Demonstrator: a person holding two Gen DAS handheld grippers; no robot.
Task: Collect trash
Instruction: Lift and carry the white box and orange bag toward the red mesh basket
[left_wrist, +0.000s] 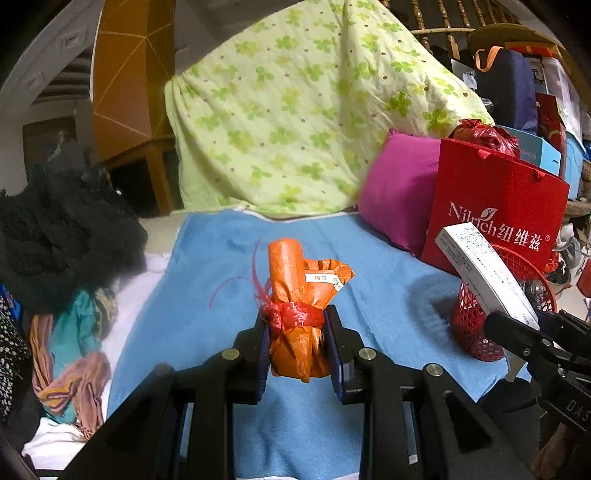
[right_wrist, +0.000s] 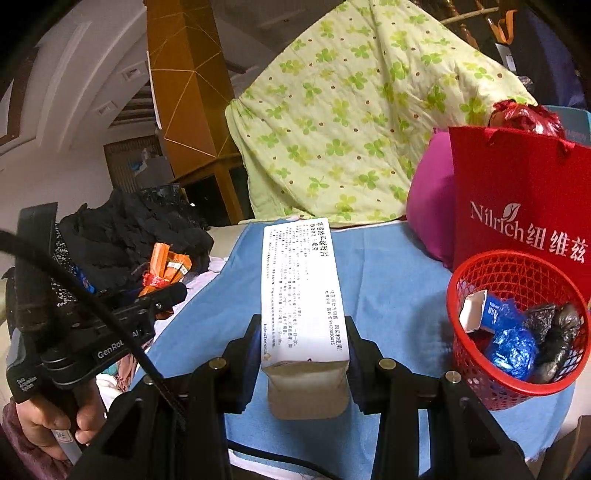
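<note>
Right of both hand-held grippers, basket (right_wrist: 517, 332) already holds some wrappers; left hand-held gripper (left_wrist: 297, 332) clamps orange packet (left_wrist: 299, 295), right hand-held gripper (right_wrist: 303, 350) clamps white box (right_wrist: 301, 288), neither dropped yet.

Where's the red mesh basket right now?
The red mesh basket stands on the blue towel at the right of both wrist views, just in front of the red Nilrich bag, right of the white box.
</note>
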